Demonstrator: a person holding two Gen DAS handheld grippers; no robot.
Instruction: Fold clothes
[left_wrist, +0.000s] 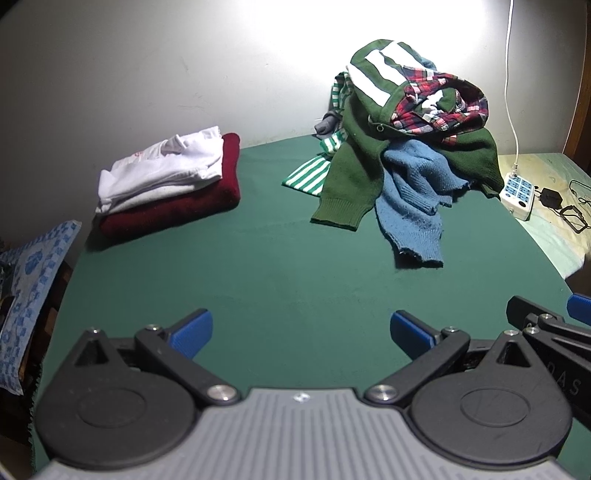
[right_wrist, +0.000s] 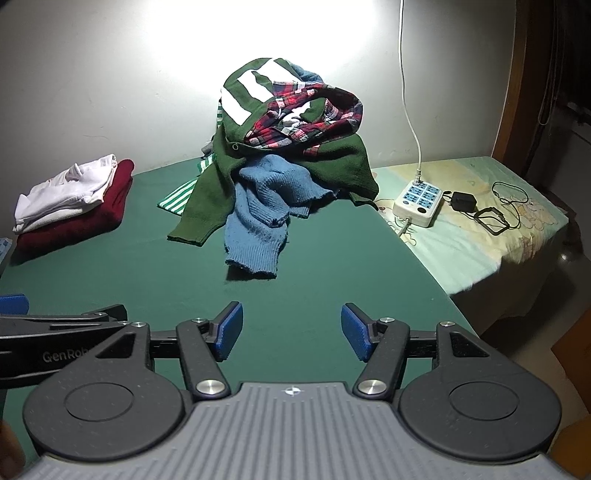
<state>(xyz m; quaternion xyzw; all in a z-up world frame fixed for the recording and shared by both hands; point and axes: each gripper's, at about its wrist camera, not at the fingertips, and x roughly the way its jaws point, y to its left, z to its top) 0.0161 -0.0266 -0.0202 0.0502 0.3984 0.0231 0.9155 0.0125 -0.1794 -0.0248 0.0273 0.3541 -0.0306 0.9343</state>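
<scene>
Both tongs, left (left_wrist: 301, 332) and right (right_wrist: 291, 330), hover spread and empty over the green bench (left_wrist: 258, 266), freed for another garment; beyond them the unfolded heap (right_wrist: 280, 147) waits, the finished stack (right_wrist: 70, 199) parked left of it.

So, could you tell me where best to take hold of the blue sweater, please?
Probably the blue sweater at its ribbed hem, which lies flat on the green cloth nearest the open right gripper; come from the front, clear of the green cardigan.
</scene>
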